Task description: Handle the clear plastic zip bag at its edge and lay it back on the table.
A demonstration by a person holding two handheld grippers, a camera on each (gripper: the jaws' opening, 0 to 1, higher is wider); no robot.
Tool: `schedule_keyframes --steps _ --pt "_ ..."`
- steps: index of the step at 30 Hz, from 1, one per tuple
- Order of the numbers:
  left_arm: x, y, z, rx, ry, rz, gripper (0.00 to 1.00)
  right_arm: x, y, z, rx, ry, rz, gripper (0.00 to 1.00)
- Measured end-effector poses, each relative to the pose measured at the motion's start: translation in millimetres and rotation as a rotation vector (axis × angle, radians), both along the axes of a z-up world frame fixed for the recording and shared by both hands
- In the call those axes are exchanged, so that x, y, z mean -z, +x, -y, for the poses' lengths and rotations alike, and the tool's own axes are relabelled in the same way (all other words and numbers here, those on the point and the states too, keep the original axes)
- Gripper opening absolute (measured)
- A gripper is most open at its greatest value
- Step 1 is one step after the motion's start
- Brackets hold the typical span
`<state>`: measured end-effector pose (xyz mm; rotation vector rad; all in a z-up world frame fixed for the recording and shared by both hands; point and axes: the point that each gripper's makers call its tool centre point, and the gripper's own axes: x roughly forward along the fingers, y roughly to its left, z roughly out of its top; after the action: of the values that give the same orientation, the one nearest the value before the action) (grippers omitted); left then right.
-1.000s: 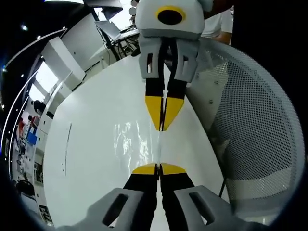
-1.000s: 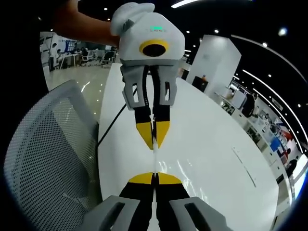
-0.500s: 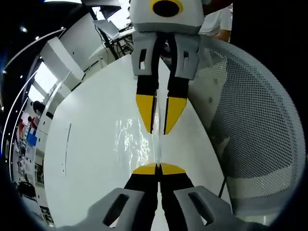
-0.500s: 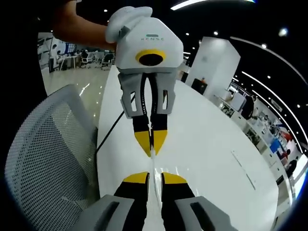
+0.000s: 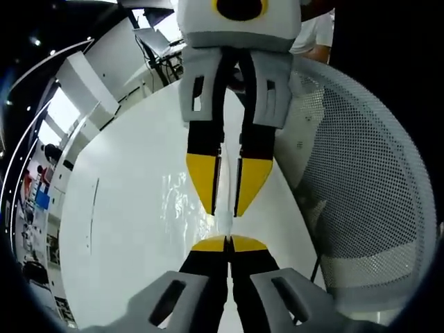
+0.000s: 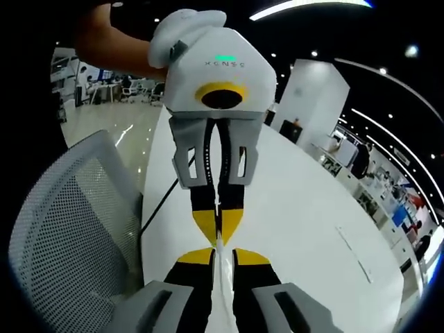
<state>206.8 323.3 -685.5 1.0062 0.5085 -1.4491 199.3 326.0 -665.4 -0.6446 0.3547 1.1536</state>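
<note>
The clear plastic zip bag [image 5: 182, 198] hangs over the white table [image 5: 125, 229], and its top edge runs as a thin line between the two grippers. My left gripper [image 5: 227, 240] is shut on that edge at the bottom of the left gripper view. Facing it from above, my right gripper [image 5: 225, 211] has its yellow tips apart on either side of the edge. In the right gripper view, my right gripper [image 6: 222, 254] stands open with the bag's edge [image 6: 219, 258] in the gap. The left gripper [image 6: 218, 240] is pinched shut just beyond.
A grey mesh office chair [image 5: 368, 201] stands close beside the table edge; the chair [image 6: 69, 229] fills the left of the right gripper view. A black cable [image 6: 164, 198] drops off the table. A person's arm [image 6: 111, 41] holds the left gripper. Office desks lie beyond.
My right gripper's jaws have parted and let go of the bag's edge. The two grippers have come closer together. The left gripper stays shut on the bag.
</note>
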Motion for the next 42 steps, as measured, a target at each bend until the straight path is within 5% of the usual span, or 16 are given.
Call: schedule_keyframes --steps 42 --pt "-3.4 -2.5 -2.6 -0.011 -0.029 -0.033 0.00 2.9 -2.6 -4.8 -0.058 -0.034 0.026 0.00"
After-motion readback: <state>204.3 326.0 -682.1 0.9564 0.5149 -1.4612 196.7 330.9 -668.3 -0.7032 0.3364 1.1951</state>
